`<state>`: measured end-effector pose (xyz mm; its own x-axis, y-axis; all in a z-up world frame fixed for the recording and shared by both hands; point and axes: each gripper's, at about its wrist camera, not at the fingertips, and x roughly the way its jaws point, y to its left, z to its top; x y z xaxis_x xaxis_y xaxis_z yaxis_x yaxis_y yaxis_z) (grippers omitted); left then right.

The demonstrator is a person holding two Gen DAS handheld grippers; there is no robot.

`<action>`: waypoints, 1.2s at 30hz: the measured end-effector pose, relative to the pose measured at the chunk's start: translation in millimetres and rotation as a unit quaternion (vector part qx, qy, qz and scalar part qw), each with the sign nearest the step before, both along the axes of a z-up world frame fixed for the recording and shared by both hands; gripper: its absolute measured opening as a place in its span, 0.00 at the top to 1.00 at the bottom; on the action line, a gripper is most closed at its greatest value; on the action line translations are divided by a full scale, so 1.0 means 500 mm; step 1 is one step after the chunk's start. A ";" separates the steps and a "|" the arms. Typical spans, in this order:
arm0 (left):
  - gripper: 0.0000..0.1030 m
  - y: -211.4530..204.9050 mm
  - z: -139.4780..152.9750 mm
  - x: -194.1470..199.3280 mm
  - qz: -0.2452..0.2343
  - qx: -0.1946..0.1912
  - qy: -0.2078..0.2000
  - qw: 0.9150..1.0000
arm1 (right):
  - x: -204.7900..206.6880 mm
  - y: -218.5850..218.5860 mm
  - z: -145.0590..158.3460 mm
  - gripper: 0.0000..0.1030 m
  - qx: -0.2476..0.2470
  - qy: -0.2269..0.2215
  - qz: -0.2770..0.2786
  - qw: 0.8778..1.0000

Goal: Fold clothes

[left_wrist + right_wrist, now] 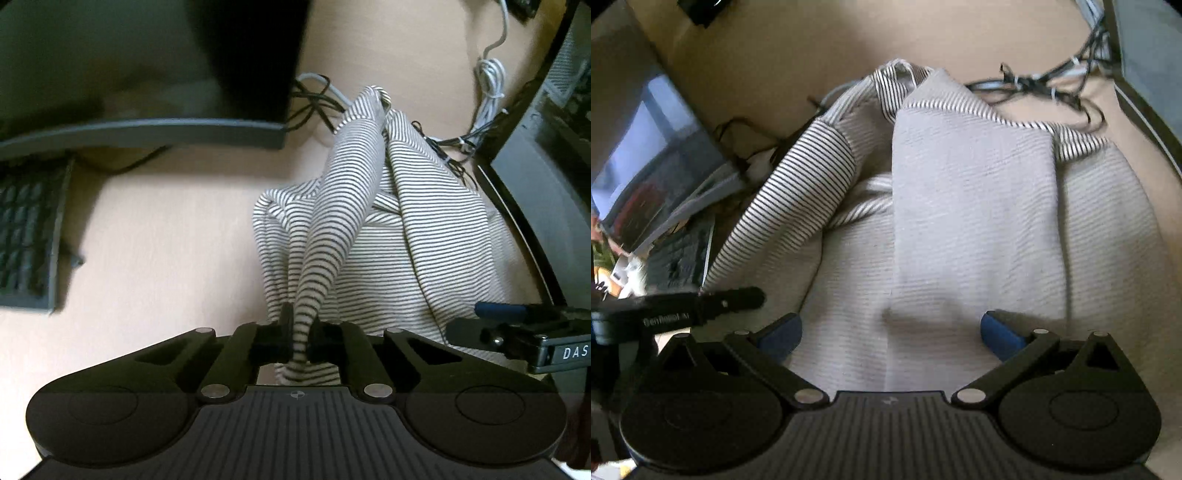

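Observation:
A black-and-white striped garment lies bunched on the light wooden desk. My left gripper is shut on the end of its striped sleeve, which rises as a stretched band from the body. In the right wrist view the same garment fills the middle, one panel folded over the body. My right gripper is open just above the cloth, its blue fingertips wide apart with nothing held. The left gripper shows at the left, holding the sleeve.
A monitor and keyboard stand to the left of the garment. Tangled black and white cables lie behind it. A dark computer case borders the right side. The right gripper shows at the lower right.

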<state>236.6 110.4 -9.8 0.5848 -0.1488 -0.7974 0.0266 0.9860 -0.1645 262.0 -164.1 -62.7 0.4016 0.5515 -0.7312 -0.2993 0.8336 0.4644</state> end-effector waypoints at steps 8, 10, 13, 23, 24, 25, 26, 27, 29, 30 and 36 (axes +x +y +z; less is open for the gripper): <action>0.94 0.116 0.048 -0.120 -0.002 -0.007 -0.033 0.999 | -0.194 0.038 0.014 0.00 -0.061 0.010 0.041 0.997; 0.94 0.145 0.060 -0.150 -0.002 -0.009 -0.042 0.999 | -0.230 0.050 0.014 0.00 -0.085 0.006 0.016 0.996; 0.94 0.202 0.090 -0.101 0.018 0.014 -0.084 0.996 | -0.251 0.098 0.010 0.00 -0.146 -0.002 0.012 0.989; 0.36 0.280 0.114 -0.061 0.036 0.030 -0.123 0.991 | -0.212 0.173 0.118 0.27 -0.233 -0.136 0.011 0.963; 0.26 0.284 0.115 -0.081 0.036 0.027 -0.126 0.991 | -0.199 0.180 0.124 0.35 -0.237 -0.144 0.010 0.961; 0.25 0.285 0.116 -0.096 0.035 0.017 -0.126 0.991 | -0.185 0.188 0.130 0.46 -0.241 -0.153 0.009 0.958; 0.24 0.287 0.117 -0.111 0.035 0.007 -0.126 0.991 | -0.171 0.196 0.135 0.46 -0.245 -0.161 0.008 0.956; 0.22 0.289 0.119 -0.121 0.035 -0.010 -0.126 0.991 | -0.158 0.207 0.137 0.46 -0.249 -0.169 0.008 0.954; 0.17 0.268 0.108 -0.134 0.026 -0.051 -0.112 0.992 | -0.140 0.249 0.119 0.43 -0.261 -0.185 0.016 0.947; 0.13 0.257 0.102 -0.140 0.021 -0.072 -0.104 0.992 | -0.138 0.275 0.105 0.38 -0.276 -0.194 0.021 0.941; 0.10 0.152 0.055 -0.143 -0.049 -0.165 -0.067 0.983 | -0.119 0.347 0.028 0.55 -0.369 -0.217 0.111 0.897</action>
<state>165.3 186.4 17.7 0.6516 -0.4469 -0.6129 0.1627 0.8716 -0.4625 202.6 9.4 -48.9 0.6770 0.0826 -0.7313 -0.5142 0.7639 -0.3898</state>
